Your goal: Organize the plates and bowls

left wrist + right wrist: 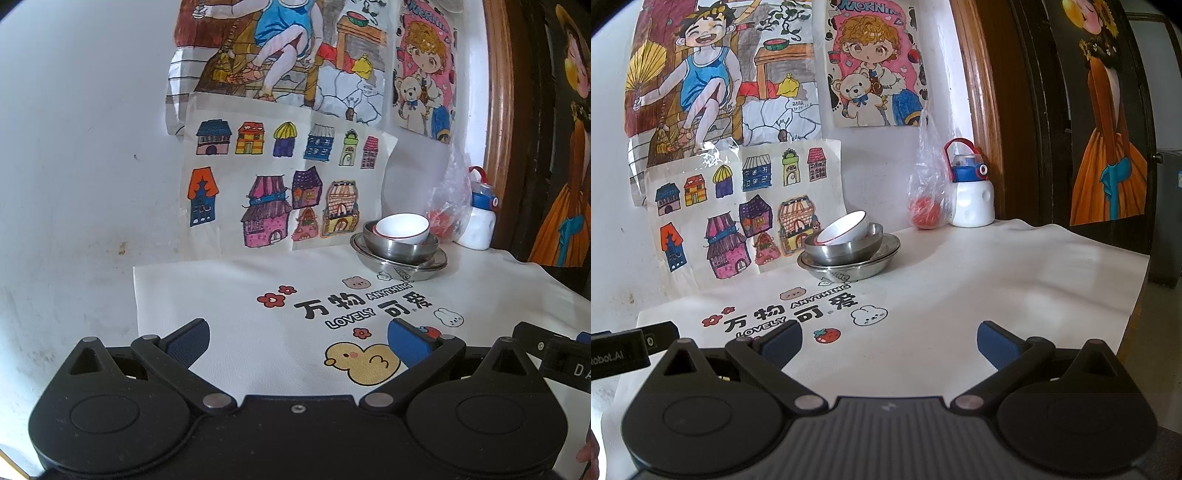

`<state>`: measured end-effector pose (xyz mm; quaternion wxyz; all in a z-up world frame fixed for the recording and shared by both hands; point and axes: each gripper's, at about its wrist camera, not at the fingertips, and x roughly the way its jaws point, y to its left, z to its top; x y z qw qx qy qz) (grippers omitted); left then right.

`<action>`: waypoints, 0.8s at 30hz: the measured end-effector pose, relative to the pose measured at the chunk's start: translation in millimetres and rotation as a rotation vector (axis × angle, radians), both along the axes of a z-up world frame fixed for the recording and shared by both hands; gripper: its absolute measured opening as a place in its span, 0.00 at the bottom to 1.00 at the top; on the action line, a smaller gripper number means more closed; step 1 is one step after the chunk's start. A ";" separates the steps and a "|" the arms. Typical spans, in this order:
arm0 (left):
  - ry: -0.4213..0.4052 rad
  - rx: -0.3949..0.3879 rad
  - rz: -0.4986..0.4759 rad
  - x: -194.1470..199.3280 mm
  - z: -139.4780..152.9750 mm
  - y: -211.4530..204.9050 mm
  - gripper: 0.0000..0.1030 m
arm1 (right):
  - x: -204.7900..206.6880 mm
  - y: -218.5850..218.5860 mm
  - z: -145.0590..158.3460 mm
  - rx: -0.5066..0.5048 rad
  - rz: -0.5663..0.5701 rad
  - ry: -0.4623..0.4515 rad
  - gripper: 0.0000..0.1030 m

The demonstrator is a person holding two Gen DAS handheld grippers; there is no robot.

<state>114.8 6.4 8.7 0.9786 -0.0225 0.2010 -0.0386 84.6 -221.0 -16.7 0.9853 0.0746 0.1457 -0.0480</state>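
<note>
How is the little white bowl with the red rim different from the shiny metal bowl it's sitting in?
The white ceramic bowl with the red rim is smaller and matte; the shiny steel bowl is wider and reflective. The white bowl leans tilted inside, while the steel bowl sits level on the stacked steel plates. The white bowl has a coloured rim line; the steel bowl has none. Both are round, open side up and in one stack.

Soft, even daylight; sharp centre, fisheye-bent edges (dark corners), faint shadows.
</note>
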 end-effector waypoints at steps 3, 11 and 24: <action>-0.001 -0.008 -0.008 -0.7 0.4 0.2 0.99 | 0.2 0.6 -0.7 0.000 0.003 0.001 1.00; 0.006 -0.016 -0.012 1.7 0.8 1.1 0.99 | 2.0 1.2 -0.6 -0.001 0.005 0.004 1.00; 0.009 -0.007 -0.013 3.6 0.3 -0.4 0.99 | 6.6 2.1 -2.9 0.004 0.010 0.015 1.00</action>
